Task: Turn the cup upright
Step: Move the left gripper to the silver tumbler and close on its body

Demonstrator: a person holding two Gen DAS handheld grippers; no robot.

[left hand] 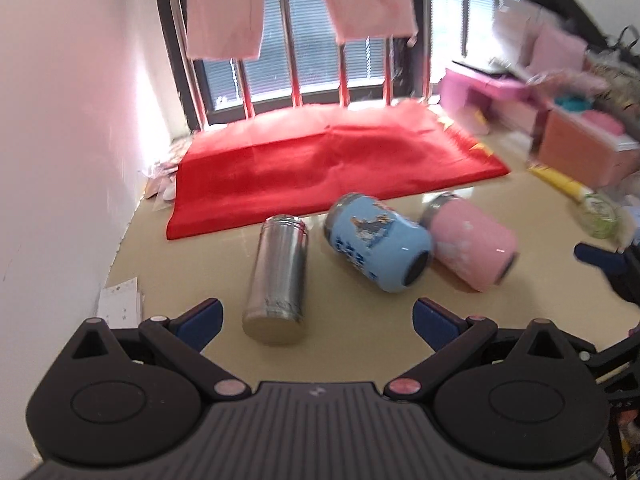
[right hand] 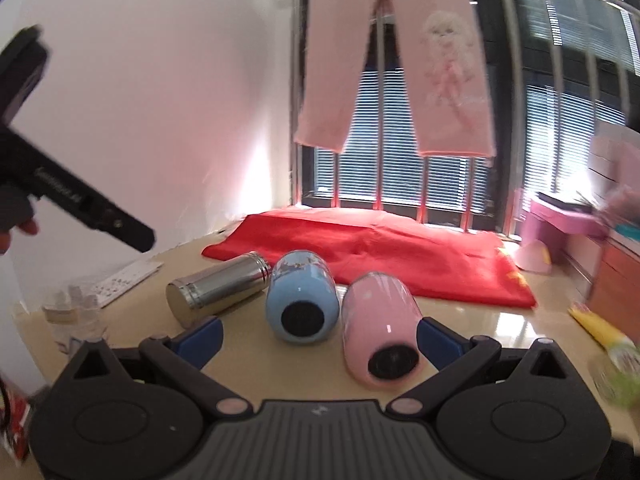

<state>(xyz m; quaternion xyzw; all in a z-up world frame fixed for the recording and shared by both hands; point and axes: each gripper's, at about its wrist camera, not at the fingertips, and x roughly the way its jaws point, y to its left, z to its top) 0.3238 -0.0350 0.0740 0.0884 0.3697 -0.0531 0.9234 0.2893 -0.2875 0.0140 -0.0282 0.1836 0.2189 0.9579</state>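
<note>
Three cups lie on their sides on the beige table, bases toward me: a steel cup [left hand: 278, 276], a blue cup [left hand: 376, 242] and a pink cup [left hand: 470, 246]. My left gripper [left hand: 318, 322] is open and empty, just short of the steel cup's base. My right gripper [right hand: 320, 338] is open and empty, with the pink cup [right hand: 378, 326] lying between its fingers near the right one. The blue cup [right hand: 302, 294] and steel cup [right hand: 218, 290] lie to its left. One blue fingertip of the right gripper [left hand: 600, 258] shows in the left wrist view.
A red cloth [left hand: 332, 164] covers the far table by the barred window. Pink trousers [right hand: 394, 60] hang above it. Pink boxes [left hand: 580, 144] and a yellow tube [right hand: 596, 330] are at the right. A white wall [left hand: 60, 160], papers [right hand: 124, 280] and a clear bottle [right hand: 72, 318] are at the left.
</note>
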